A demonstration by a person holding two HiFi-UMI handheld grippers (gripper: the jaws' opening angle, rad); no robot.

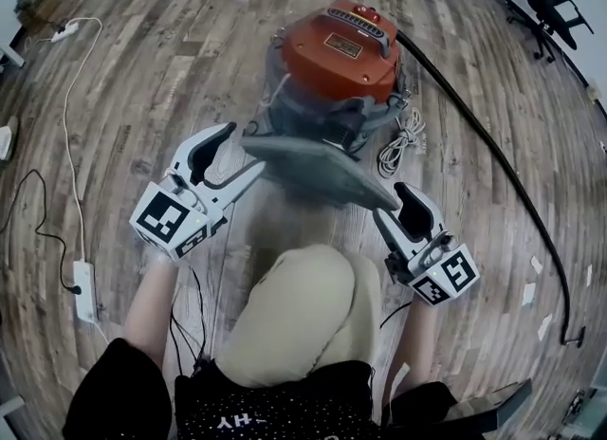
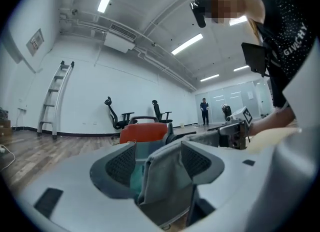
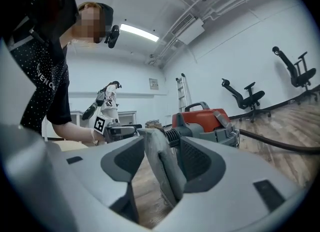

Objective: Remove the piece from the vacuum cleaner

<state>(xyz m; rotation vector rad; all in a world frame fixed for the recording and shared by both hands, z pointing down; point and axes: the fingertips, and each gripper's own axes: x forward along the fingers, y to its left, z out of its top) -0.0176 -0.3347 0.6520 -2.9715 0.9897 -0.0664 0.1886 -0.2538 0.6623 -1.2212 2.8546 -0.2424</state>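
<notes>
Left gripper [image 1: 237,155], right gripper [image 1: 391,203]: both held level, aimed inward, jaws wide apart and clamping nothing. Grey piece [image 1: 318,168] spans between them (one end inside each pair of jaws), at the orange vacuum's [image 1: 341,49] near side. Wood floor [image 1: 171,59]; white room, chairs [image 2: 117,116].

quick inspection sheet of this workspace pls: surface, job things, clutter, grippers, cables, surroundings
surface: wood plank floor; no table seen.
job's things: orange vacuum cleaner on the floor; grey flat piece just in front of it.
clutter: white power strip on the floor at left.
hand-held grippers: left hand-held gripper and right hand-held gripper both open, with one end of the piece between each one's jaws.
cables: black hose curving off right; coiled white cord beside the vacuum cleaner; white cable running to the power strip.
surroundings: office chairs; ladder against the wall.
</notes>
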